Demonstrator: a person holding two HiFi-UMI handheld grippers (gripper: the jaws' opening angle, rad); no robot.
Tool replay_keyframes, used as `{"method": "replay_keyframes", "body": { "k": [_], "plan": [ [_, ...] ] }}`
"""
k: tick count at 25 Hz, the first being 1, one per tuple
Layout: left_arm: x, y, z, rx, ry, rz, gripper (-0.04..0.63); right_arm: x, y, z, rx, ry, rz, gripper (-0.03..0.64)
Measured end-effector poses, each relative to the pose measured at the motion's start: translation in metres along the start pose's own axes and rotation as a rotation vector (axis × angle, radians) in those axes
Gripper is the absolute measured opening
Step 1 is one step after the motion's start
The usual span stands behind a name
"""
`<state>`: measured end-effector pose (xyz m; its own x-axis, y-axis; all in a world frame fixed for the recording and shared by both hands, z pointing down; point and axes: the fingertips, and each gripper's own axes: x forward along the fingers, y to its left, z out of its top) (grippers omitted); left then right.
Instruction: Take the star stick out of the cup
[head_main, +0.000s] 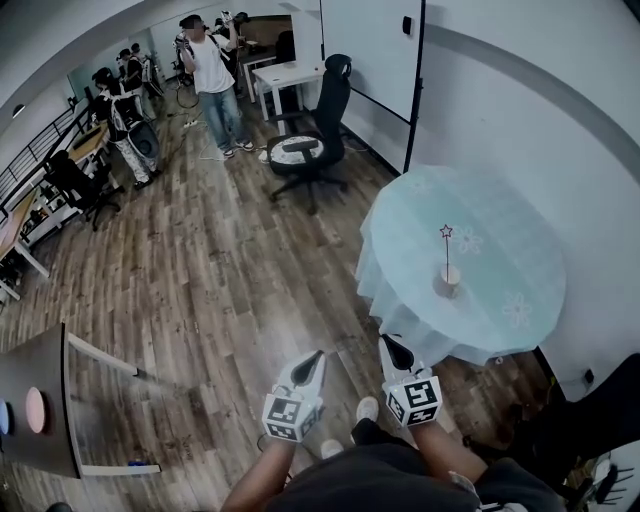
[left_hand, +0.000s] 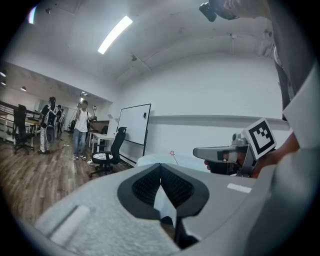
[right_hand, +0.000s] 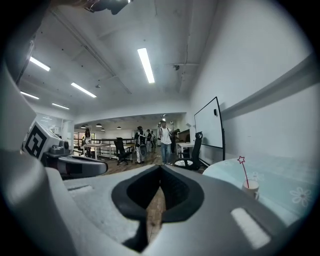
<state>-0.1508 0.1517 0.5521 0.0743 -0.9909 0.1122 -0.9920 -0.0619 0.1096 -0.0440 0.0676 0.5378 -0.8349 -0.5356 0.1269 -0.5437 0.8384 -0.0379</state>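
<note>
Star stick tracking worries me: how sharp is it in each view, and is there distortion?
Head view: star stick small but crisp in the cup, fisheye curving the wall lines. Left gripper view: star stick only a faint speck. Right gripper view: star stick clearest, reddish against pale background.

Pale blue-green tablecloth (head_main: 520, 250) with white flowers — whitish cup (head_main: 450, 276), red star stick (right_hand: 244, 172) — brown plank floor (head_main: 230, 270).

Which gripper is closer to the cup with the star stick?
The right gripper: it hangs beside the edge of the round table that bears the cup; the left gripper is farther away, over the floor.
</note>
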Motion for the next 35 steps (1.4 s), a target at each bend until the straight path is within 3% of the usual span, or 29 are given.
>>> {"method": "replay_keyframes", "body": {
  "k": [18, 35],
  "plan": [
    [0.158, 0.008, 0.027, 0.035, 0.04, -0.034, 0.005, 0.078, -0.129, 0.014, 0.049, -0.009, -0.038, 0.003],
    [0.247, -0.014, 0.028, 0.05, 0.07, -0.108, 0.005, 0.088, -0.217, 0.003, 0.066, 0.018, -0.121, 0.003]
  ]
}}
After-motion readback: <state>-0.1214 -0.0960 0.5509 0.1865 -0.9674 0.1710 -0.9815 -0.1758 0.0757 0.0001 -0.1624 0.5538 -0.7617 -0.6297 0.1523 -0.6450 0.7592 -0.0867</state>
